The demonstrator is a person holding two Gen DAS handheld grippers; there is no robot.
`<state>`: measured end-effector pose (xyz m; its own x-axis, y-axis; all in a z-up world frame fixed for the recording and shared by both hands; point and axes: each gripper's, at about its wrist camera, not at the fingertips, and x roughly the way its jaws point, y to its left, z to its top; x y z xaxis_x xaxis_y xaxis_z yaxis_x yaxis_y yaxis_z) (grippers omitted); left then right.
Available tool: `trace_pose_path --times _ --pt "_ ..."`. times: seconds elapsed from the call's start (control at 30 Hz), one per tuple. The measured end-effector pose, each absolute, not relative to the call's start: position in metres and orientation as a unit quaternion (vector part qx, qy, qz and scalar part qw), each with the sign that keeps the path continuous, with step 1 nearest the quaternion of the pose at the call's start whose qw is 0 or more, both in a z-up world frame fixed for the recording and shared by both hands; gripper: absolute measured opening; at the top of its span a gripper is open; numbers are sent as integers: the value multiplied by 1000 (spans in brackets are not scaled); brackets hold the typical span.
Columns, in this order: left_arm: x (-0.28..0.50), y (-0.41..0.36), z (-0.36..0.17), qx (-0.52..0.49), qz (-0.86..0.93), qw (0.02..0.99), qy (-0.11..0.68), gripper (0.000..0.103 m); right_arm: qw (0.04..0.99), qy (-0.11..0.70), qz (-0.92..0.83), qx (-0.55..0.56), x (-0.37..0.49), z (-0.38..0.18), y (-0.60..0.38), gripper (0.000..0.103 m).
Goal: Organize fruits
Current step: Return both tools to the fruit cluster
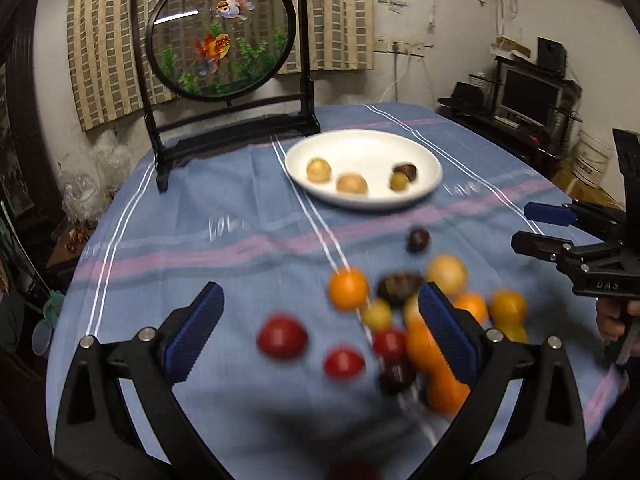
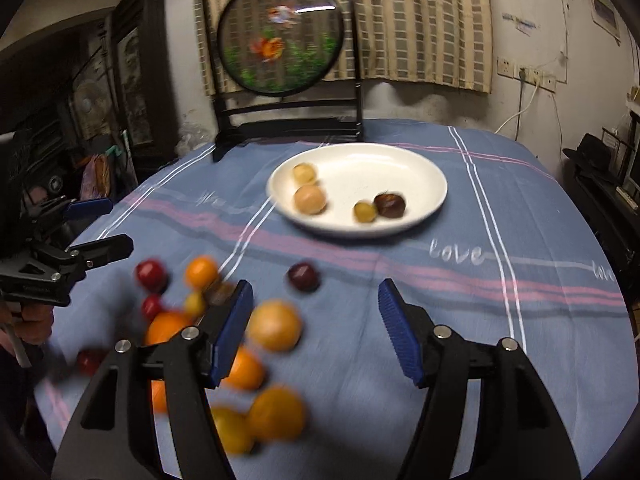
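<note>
A white plate sits at the middle of the blue striped tablecloth and holds several small fruits, yellowish ones and a dark brown one. Nearer to me lies a loose, blurred heap of oranges, red fruits and dark ones. My left gripper stands open over the red fruits, gripping nothing. My right gripper is open too; one orange lies on the cloth by its left finger, untouched.
A round goldfish screen in a black stand rises at the table's far edge behind the plate. A hand holds the right gripper's handle. Dark furniture with a monitor stands beyond the table's right side.
</note>
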<state>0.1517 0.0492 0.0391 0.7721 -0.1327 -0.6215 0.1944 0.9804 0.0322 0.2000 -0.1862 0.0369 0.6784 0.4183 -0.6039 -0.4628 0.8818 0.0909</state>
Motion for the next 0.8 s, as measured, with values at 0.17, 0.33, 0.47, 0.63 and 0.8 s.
trace_pose_path --times 0.17,0.33,0.47,0.63,0.8 --pt "97 59 12 43 -126 930 341 99 905 331 261 -51 140 20 -180 66" --pt "80 68 -13 24 -137 919 370 99 898 353 259 -41 118 3 -176 66" --pt "75 70 -17 22 -138 920 366 99 891 376 253 -38 119 -9 -169 66" --pt "74 63 -18 41 -139 922 359 99 887 391 244 -30 122 -14 -165 66" --pt "72 63 -17 43 -139 925 352 99 879 408 245 -13 128 -19 -164 66"
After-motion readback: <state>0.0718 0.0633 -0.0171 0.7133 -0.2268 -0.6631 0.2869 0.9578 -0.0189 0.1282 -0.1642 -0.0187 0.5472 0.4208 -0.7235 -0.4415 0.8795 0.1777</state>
